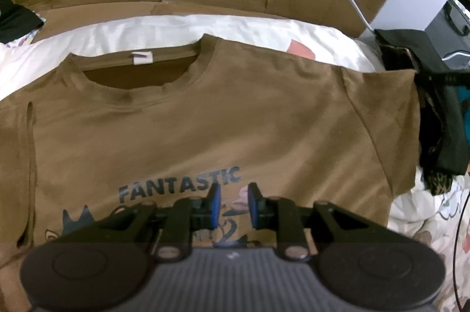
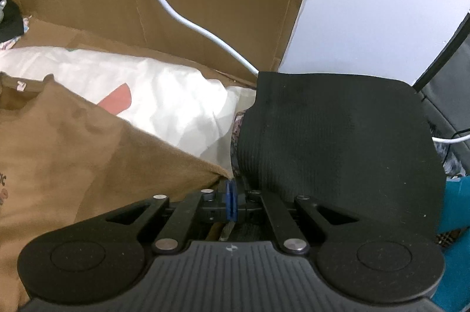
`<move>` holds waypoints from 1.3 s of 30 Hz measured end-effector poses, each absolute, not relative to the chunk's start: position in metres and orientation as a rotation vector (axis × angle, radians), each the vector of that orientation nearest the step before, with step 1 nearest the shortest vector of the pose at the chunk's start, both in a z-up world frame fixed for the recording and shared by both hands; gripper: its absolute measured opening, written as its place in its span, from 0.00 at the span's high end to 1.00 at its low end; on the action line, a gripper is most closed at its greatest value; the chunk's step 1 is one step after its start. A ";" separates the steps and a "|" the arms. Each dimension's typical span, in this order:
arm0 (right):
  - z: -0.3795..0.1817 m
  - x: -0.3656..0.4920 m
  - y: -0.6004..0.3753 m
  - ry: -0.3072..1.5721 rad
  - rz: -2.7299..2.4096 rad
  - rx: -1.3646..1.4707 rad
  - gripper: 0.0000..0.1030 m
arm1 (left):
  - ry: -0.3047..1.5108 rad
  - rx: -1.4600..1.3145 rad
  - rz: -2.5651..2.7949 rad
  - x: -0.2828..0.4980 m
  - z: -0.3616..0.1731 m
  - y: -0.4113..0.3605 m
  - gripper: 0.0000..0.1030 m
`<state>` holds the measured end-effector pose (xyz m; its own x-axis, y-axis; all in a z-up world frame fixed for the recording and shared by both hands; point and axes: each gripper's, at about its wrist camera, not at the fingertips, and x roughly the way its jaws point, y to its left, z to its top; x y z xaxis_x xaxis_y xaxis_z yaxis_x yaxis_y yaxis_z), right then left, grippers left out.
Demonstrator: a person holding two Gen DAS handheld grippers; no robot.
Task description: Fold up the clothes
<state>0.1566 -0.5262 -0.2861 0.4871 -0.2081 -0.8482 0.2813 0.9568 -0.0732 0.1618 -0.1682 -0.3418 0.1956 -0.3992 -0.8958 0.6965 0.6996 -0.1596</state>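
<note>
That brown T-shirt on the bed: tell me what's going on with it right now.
A person is working on the brown T-shirt with two handheld grippers. It lies spread face up on the white bedding, collar away from the cameras. The left gripper is open above the chest print, holding nothing. The right gripper is shut at the sleeve edge, apparently pinching it, next to a dark folded garment. No fold is visible in the shirt yet.
</note>
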 end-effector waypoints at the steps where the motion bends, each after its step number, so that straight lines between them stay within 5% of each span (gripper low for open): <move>1: -0.283 0.154 -0.527 0.999 -0.299 0.104 0.87 | 1.136 0.310 -0.788 0.161 -0.342 -0.170 0.79; 18: -0.285 0.103 -0.503 0.929 -0.269 0.308 0.84 | 1.064 0.341 -0.593 0.208 -0.333 -0.128 0.79; 25: -0.292 0.111 -0.484 0.958 -0.225 0.284 0.84 | 1.016 0.359 -0.447 0.243 -0.328 -0.084 0.64; 39: -0.307 0.120 -0.450 1.007 -0.153 0.285 0.76 | 1.086 0.415 -0.428 0.244 -0.346 -0.027 0.55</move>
